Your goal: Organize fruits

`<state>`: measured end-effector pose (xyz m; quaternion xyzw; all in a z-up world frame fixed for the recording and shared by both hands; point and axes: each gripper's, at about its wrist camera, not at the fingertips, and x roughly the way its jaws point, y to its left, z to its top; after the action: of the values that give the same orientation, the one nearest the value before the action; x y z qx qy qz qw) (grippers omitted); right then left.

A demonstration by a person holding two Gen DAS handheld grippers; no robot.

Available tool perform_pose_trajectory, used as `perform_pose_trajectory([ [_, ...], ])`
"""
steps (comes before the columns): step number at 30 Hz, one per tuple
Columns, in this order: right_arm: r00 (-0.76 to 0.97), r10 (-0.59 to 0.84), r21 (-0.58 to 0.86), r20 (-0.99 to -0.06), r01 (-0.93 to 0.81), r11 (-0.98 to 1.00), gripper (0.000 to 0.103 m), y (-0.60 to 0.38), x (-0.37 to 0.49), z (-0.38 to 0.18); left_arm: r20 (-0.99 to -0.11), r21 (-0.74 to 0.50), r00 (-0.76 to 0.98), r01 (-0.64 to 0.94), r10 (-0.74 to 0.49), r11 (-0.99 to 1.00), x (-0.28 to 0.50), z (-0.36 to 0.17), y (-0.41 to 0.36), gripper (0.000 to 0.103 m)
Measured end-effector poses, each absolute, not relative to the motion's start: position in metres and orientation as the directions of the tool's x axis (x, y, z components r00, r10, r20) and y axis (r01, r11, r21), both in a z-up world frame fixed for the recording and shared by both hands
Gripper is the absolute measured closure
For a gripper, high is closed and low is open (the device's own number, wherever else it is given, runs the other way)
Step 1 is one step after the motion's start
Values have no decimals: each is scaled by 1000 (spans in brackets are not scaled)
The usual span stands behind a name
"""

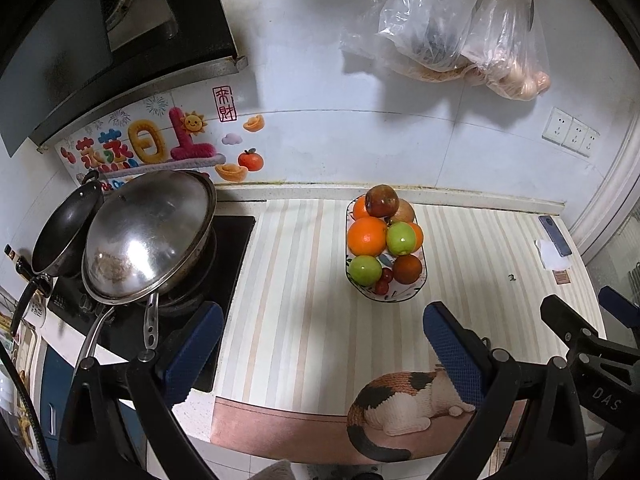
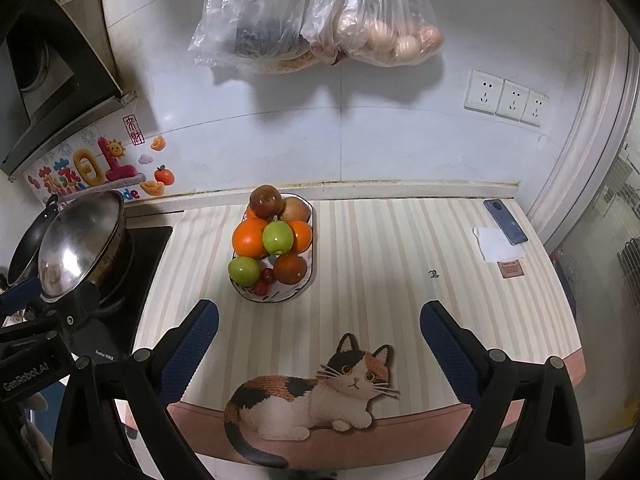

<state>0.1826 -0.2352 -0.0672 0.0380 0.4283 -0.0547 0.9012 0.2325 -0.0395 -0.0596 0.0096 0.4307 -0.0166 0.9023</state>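
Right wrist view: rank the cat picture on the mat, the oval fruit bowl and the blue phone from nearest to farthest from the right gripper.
1. Calico cat picture on the striped mat, directly below the open right gripper.
2. White oval fruit bowl, ahead and slightly left, mid-counter.
3. Blue phone, far right, near the back wall.

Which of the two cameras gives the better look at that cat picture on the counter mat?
The right wrist view. There the cat picture shows whole, face and tail, between the open right gripper fingers. In the left wrist view the cat picture is partly hidden: one finger of the left gripper covers its head.
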Motion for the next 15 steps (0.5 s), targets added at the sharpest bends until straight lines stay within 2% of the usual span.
perform_pose_trajectory([
  [15, 617, -66, 12, -785, 122, 992, 0, -234, 178, -69, -789, -5, 613, 65, -44, 998, 232, -66, -41, 0],
])
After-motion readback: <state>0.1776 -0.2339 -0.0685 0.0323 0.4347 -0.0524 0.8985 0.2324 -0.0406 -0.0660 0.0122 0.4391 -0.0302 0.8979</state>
